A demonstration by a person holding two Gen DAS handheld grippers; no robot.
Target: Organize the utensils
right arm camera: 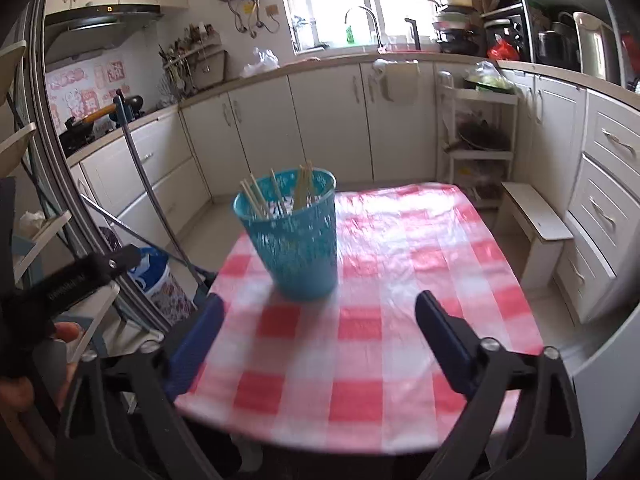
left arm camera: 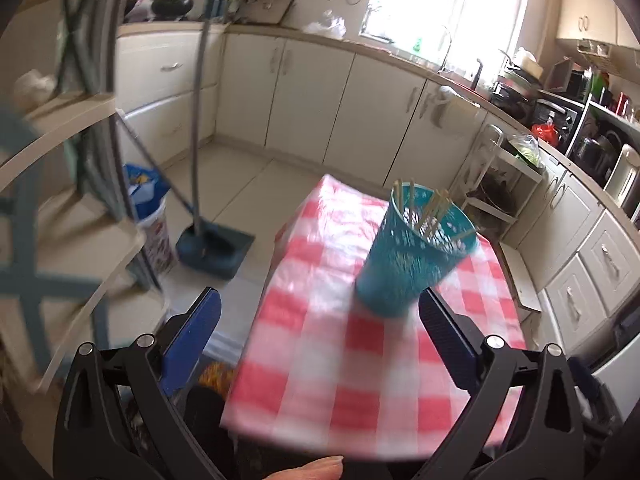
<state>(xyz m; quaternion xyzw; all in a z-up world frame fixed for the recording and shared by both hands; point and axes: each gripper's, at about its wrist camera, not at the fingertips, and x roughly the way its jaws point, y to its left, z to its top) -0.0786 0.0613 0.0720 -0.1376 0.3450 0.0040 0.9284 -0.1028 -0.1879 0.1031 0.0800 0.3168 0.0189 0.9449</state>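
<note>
Fingers of both grippers [left arm camera: 320,312] [right arm camera: 320,316] wide apart — seemingly empty, short of the holder [right arm camera: 292,232].

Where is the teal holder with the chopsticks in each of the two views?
Left wrist view: teal holder right of centre, just beyond the right finger.
Right wrist view: teal holder left of centre, beyond both fingers.
Shared landmark: the red-checked tablecloth it stands on.

Both wrist cams are aimed down-fwd over the near edge of the checkered table [left arm camera: 360,380] [right arm camera: 360,360]. Teal basket [left arm camera: 416,252] [right arm camera: 292,236] is shared: center-right in left view, center-left in right.
</note>
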